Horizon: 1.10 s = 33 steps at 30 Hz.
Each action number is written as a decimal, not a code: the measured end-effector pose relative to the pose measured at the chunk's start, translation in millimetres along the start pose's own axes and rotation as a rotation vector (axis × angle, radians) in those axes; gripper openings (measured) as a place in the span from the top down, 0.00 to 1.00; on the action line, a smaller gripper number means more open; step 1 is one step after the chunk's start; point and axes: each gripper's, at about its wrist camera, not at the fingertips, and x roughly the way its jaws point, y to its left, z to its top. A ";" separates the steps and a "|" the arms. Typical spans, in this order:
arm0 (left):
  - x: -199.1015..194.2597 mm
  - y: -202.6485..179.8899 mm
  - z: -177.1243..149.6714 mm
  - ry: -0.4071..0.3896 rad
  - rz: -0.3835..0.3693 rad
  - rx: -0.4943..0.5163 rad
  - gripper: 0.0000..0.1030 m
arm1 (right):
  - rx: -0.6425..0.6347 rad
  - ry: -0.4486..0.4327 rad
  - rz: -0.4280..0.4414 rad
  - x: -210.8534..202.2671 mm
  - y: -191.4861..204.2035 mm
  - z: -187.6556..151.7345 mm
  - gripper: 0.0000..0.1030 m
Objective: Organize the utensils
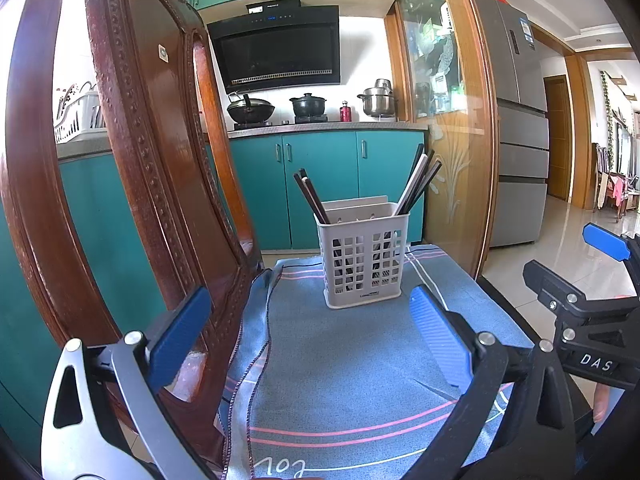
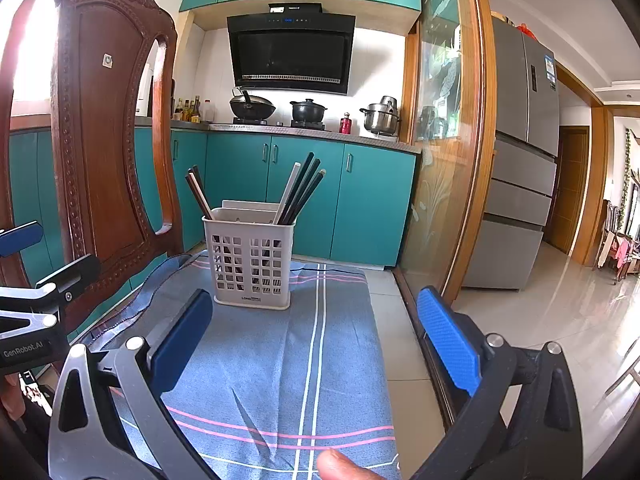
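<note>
While both grippers, left point(image 1: 310, 334) and right point(image 2: 316, 336), hover with jaws spread wide and empty, a white basket point(image 1: 366, 258) of chopsticks point(image 1: 420, 180) stands upright on a blue striped cloth point(image 1: 340, 380), beside a carved wooden chair point(image 1: 152, 140); teal cabinets point(image 2: 304, 196), a stove with pots point(image 2: 308, 110) and a fridge point(image 2: 520, 160) lie beyond

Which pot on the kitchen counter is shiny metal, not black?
The steel pot at the right end of the counter, beside the glass door. The wok and the lidded pot are black.
</note>
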 end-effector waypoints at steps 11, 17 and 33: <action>-0.1 -0.4 0.0 0.000 0.000 0.000 0.04 | -0.005 0.001 0.001 1.1 1.0 -0.2 0.03; 2.0 -0.5 -2.1 -0.001 -0.002 0.003 0.04 | -0.007 0.002 0.001 1.8 1.3 -1.4 0.03; 6.0 -0.3 -5.5 0.036 -0.011 -0.020 0.04 | -0.009 0.008 0.005 6.2 -0.9 -5.0 0.03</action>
